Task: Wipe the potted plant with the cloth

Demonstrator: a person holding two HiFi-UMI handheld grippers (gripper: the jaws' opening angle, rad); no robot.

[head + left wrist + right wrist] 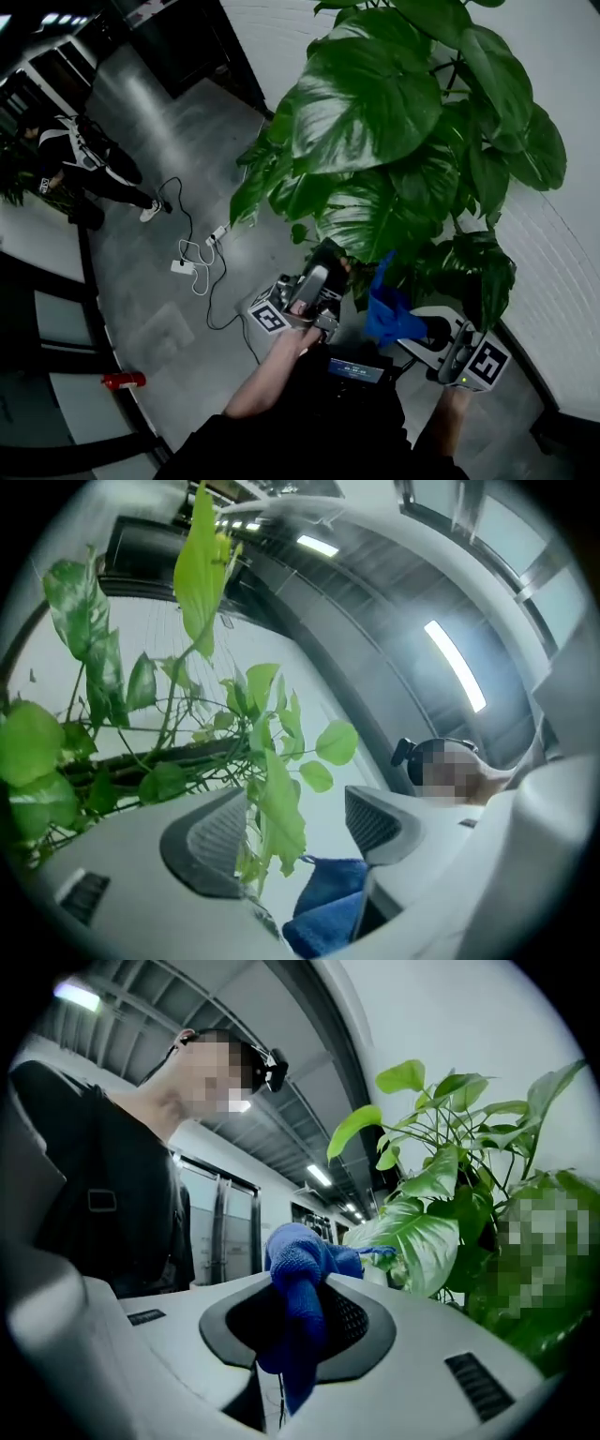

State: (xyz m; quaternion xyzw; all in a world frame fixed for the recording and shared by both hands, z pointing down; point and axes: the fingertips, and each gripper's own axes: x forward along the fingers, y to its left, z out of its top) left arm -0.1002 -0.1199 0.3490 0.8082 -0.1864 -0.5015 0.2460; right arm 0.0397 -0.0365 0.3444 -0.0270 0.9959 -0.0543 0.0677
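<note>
The cloth (292,1260) is blue, soft and light; it likely drapes, so a pinch on a fold suits. The right gripper (305,1326) has its fingers (361,1321) clamped on it. The plant (394,122), at 12 o'clock from both grippers, has broad glossy leaves on thin stems, probably easy to tear. The left gripper (295,832) gapes wide, with a pale leaf (279,813) hanging unpinched between its fingers.

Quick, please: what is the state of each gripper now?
Left gripper: open, a leaf between its jaws, not pinched.
Right gripper: closed on the cloth.
</note>
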